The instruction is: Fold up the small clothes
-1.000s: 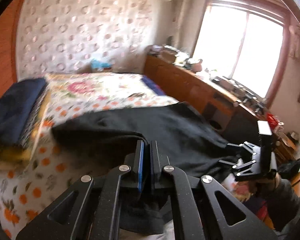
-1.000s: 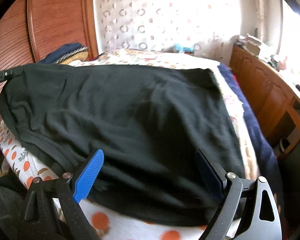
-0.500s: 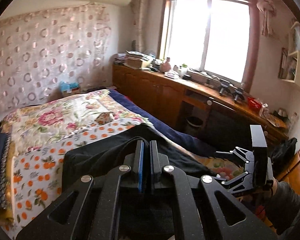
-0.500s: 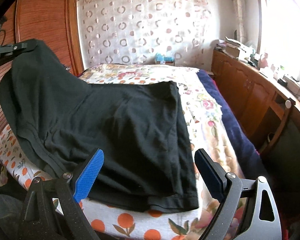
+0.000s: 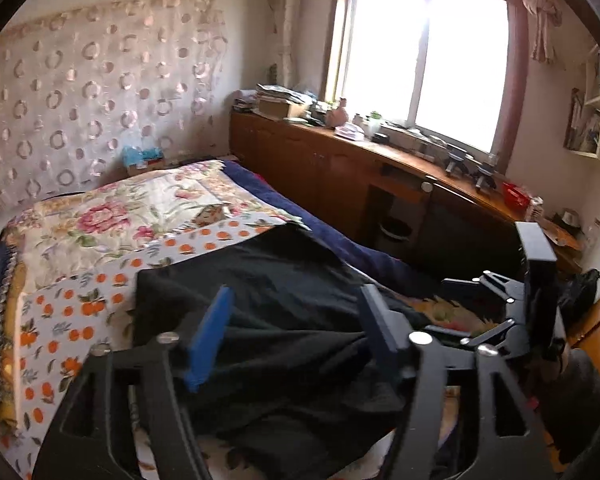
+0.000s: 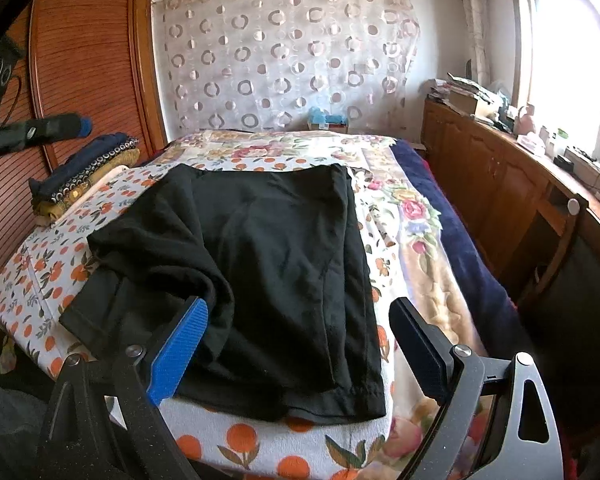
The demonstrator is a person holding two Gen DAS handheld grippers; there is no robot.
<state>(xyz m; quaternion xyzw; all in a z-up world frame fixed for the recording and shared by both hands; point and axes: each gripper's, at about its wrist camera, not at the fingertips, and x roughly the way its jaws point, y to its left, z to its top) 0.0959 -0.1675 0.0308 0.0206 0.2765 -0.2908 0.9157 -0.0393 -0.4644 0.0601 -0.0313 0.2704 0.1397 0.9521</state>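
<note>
Black garment (image 6: pixel 268 264) lies below both grippers angled down, left fingers (image 5: pixel 210 330) opening, right fingers (image 6: pixel 180 354) wide, neither holding

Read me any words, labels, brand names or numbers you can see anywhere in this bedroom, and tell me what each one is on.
No text can be read in either view.
Stack of papers and boxes on the wooden counter: any print is too blurred to read.
Blue package at the head of the bed: too small to read.
Black garment: no print or label visible.
</note>
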